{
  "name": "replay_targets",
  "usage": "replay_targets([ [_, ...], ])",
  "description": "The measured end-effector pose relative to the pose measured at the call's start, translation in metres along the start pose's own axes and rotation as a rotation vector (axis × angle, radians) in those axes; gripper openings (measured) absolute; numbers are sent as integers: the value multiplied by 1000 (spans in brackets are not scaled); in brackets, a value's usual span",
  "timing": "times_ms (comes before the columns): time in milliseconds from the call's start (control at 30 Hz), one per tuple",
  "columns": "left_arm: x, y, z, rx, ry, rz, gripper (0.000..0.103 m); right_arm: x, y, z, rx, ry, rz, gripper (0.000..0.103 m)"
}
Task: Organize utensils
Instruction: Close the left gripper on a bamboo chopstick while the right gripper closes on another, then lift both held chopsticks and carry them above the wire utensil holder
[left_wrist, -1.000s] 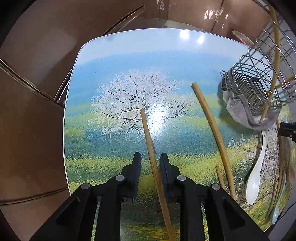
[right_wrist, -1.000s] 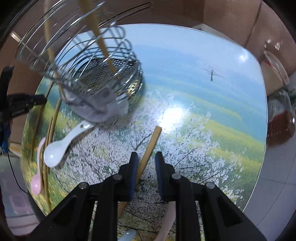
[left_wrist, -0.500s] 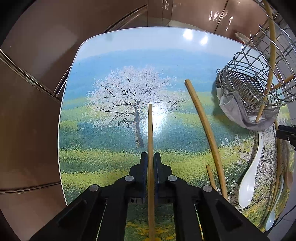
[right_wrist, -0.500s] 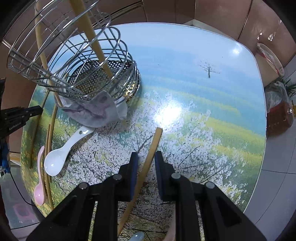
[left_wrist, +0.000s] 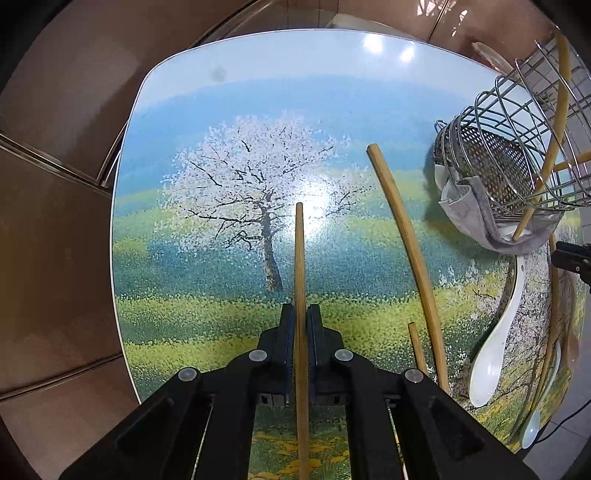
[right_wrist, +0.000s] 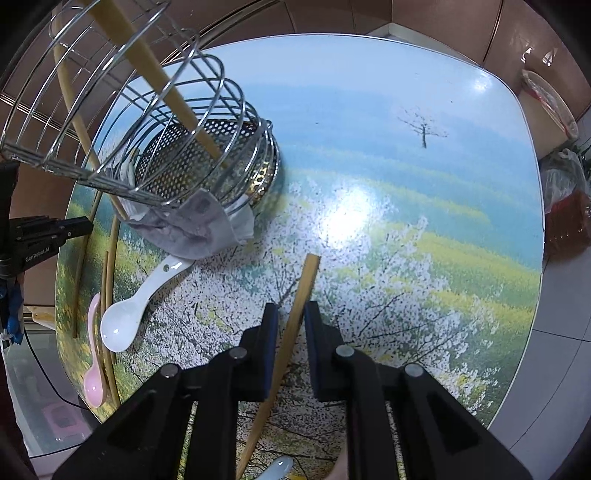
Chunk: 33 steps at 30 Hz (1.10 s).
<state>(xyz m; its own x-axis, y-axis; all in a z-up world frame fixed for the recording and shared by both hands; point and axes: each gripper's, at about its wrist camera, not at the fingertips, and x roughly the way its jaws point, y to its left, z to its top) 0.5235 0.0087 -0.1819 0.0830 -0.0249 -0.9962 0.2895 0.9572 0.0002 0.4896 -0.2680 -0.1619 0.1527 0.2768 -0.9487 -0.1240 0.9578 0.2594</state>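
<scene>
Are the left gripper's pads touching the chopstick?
Touching. The left wrist view shows the left gripper shut on the chopstick, both pads against it.

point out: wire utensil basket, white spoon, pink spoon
wire utensil basket (right_wrist: 207, 162): right wrist view, perforated bottom.
white spoon (right_wrist: 118, 326): right wrist view, bowl.
pink spoon (right_wrist: 92, 387): right wrist view, bowl.

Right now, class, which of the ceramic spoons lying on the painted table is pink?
The small pink spoon at the table's edge, beside the larger white spoon; the others are white or pale blue.
</scene>
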Motion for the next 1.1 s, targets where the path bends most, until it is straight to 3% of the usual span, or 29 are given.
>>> replay_targets([
  [500, 0, 4, -3, -5, -15, -7, 6, 2, 3, -4, -10, -3, 32, 8],
  [1100, -11, -1, -32, -28, -125, 29, 5, -13, 4, -24, 29, -132, 82, 6],
])
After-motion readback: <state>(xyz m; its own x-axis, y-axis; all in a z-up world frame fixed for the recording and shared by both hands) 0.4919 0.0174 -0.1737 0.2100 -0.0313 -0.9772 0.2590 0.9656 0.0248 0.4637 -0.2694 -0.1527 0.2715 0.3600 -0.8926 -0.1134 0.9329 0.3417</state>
